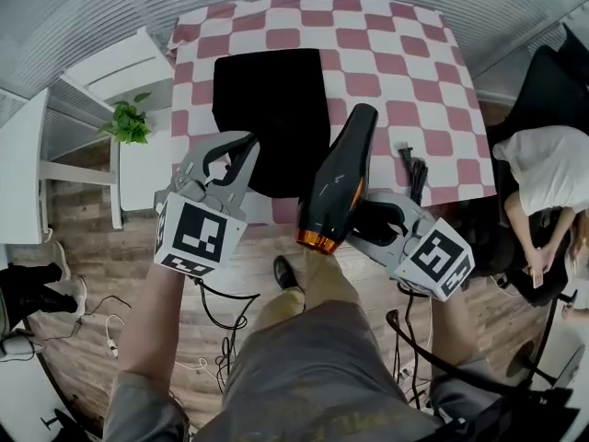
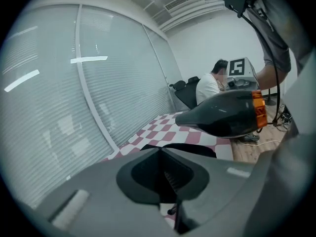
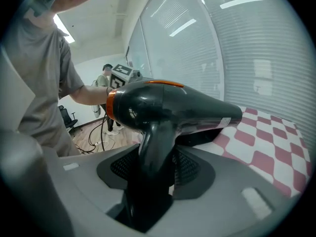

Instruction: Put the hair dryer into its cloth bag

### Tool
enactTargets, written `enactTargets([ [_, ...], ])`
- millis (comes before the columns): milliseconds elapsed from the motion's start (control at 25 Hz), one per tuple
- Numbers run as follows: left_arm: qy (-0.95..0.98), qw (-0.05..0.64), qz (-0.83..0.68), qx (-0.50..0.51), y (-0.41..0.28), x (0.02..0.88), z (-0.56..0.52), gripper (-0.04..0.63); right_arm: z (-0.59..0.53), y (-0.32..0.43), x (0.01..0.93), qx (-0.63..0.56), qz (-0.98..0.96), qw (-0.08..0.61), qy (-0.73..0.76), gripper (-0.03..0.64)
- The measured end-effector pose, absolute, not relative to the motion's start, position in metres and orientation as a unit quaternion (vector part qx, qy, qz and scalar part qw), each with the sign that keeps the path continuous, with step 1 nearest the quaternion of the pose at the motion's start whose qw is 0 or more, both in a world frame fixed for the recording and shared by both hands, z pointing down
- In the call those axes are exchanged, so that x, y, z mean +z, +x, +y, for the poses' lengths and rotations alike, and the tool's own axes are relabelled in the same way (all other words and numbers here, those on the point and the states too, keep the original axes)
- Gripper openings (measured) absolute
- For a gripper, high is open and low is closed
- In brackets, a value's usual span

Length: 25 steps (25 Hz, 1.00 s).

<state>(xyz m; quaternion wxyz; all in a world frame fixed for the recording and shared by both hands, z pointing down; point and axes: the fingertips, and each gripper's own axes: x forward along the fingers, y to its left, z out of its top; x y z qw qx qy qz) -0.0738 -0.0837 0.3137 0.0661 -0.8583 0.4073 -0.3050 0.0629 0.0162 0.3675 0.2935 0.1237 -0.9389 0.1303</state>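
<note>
Head view: table (image 1: 386,53) with a red-and-white checked cloth. The black bag (image 1: 271,109) lies flat on it, near the front edge. The dryer (image 1: 339,178) is out of the bag, held just right of the bag's right edge, nozzle toward the table's far side, orange ring toward the person. Right gripper (image 1: 373,217) holds its handle from the right. Left gripper (image 1: 247,145) is at the bag's front-left part, tips over the black cloth; can't tell if they touch it. The cord (image 1: 414,168) lies on the table right of the dryer. A plant (image 1: 129,122) is left of the table, and a seated person (image 1: 552,178) is at the far right.

Left gripper view: left gripper (image 2: 159,152) has its jaws pressed together at the tips, with nothing seen between them. Bag (image 2: 192,149) is just past the tips, on the checked table (image 2: 163,127). Dryer (image 2: 224,115) hangs above the bag, orange ring to the right. The seated person (image 2: 210,85) is behind it.

Right gripper view: right gripper (image 3: 155,159) is pinching the dryer's handle, jaws closed on both its sides. The dryer (image 3: 168,105) body lies crosswise above the jaws, nozzle right, orange ring left. A dark strip of bag (image 3: 197,139) shows under the nozzle. Checked table (image 3: 266,147) is at the right.
</note>
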Motion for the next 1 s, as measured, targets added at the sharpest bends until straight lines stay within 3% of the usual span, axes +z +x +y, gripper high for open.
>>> enactTargets([
  [520, -0.866, 0.064, 0.397, -0.296, -0.075, 0.318, -0.059, 0.015, 0.131, 0.014, 0.362, 0.093, -0.952, 0.292, -0.027, 0.218],
  [1000, -0.863, 0.074, 0.399, -0.3, -0.07, 0.316, -0.045, 0.015, 0.151, 0.003, 0.379, 0.109, -0.948, 0.284, -0.088, 0.218],
])
